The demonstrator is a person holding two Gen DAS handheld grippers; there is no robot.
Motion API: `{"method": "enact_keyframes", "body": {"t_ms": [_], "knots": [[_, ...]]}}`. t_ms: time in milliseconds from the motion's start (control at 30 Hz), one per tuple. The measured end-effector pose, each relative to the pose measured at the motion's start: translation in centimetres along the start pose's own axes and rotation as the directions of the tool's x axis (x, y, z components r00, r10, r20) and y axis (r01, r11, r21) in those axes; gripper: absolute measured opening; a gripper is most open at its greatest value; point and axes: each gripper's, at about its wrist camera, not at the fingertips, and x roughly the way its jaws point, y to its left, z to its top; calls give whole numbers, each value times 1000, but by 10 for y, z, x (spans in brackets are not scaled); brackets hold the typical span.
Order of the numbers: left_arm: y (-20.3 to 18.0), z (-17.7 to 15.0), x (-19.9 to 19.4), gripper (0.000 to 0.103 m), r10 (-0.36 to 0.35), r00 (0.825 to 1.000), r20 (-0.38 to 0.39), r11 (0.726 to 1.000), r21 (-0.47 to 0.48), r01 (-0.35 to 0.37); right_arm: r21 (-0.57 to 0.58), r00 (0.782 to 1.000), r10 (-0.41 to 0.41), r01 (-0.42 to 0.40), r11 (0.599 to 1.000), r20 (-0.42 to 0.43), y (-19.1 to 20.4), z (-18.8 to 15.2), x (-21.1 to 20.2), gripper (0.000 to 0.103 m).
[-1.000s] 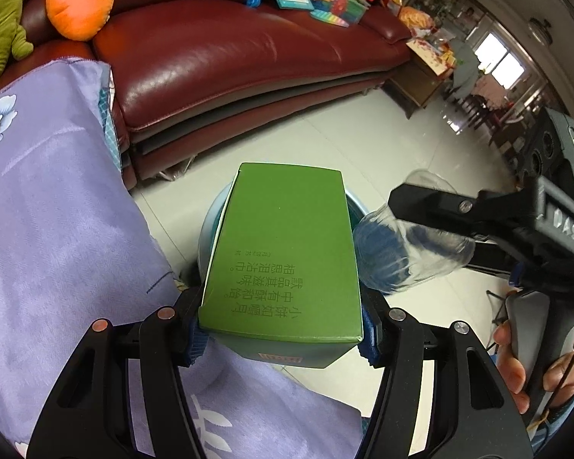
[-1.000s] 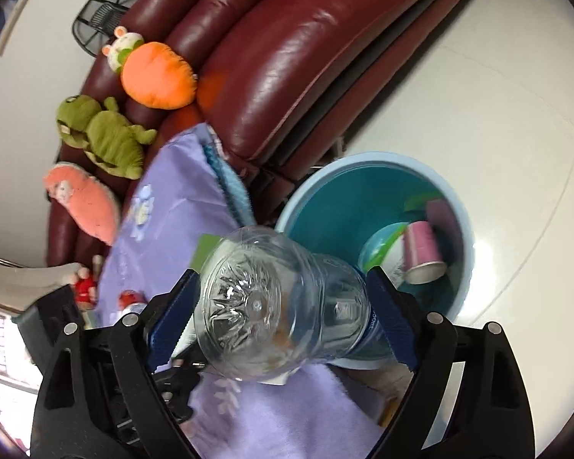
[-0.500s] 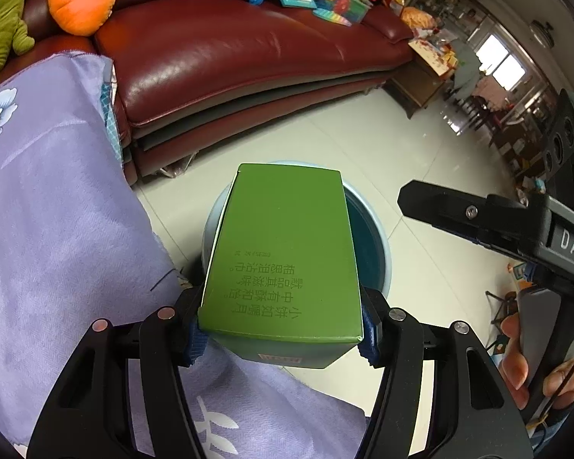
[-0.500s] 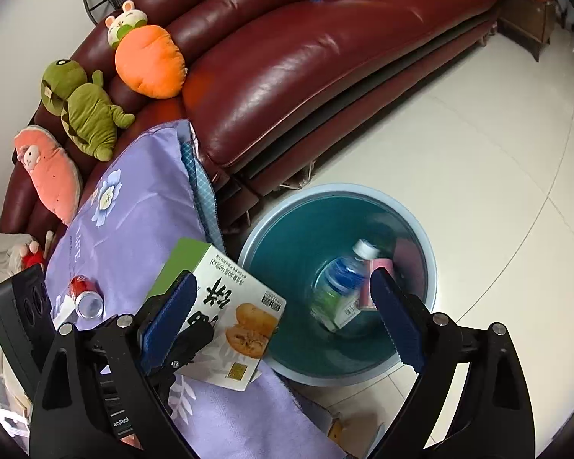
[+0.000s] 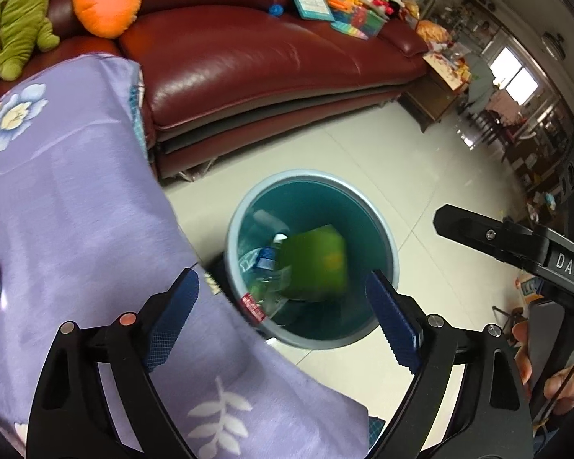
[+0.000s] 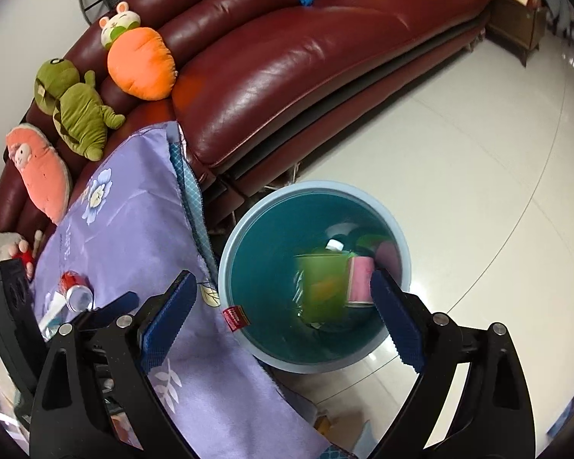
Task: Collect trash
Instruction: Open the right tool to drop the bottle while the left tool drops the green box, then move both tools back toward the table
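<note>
1. A purple cloth (image 5: pixel 76 229) covers the surface at your left, its edge just beside the bin (image 5: pixel 386 229); a can (image 6: pixel 76 292) lies on it, and a red sofa (image 5: pixel 248 61) stands behind.
2. Inside the bin, a blurred green box (image 5: pixel 317 264) sits over a bottle (image 5: pixel 264 267), next to a pink cup (image 6: pixel 359 279).
3. Your left gripper (image 5: pixel 283 317) has just been opening; its jaws stand wide with nothing between them, above the bin.
4. Your right gripper (image 6: pixel 283 317) also gapes wide and empty.

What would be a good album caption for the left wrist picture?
Open left claw above the blue bin, a blurred green box dropping inside.
</note>
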Motion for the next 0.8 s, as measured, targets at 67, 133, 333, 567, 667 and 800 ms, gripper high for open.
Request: {"method": "enact_keyframes", "body": {"t_ms": [67, 133, 333, 567, 667, 800], "knots": [[4, -4, -9, 90, 9, 1000, 11, 1000, -5, -9, -9, 1000, -4, 4, 1000, 9, 3, -3, -7, 90], [8, -9, -20, 90, 15, 1000, 24, 1000, -10, -15, -11, 1000, -7, 7, 1000, 12, 4, -6, -11, 90], [16, -26, -55, 91, 42, 997, 71, 999, -14, -42, -33, 1000, -9, 9, 999, 24, 21, -18, -28, 90], [35, -47, -101, 92, 64, 991, 121, 997, -40, -60, -89, 999, 0, 4, 996, 47, 57, -36, -48, 90], [46, -57, -121, 92, 82, 986, 148, 996, -59, -74, -107, 999, 11, -6, 994, 42, 72, -42, -52, 90], [65, -72, -147, 92, 96, 980, 174, 992, -97, -80, -146, 999, 22, -17, 989, 34, 96, -52, -54, 90]]}}
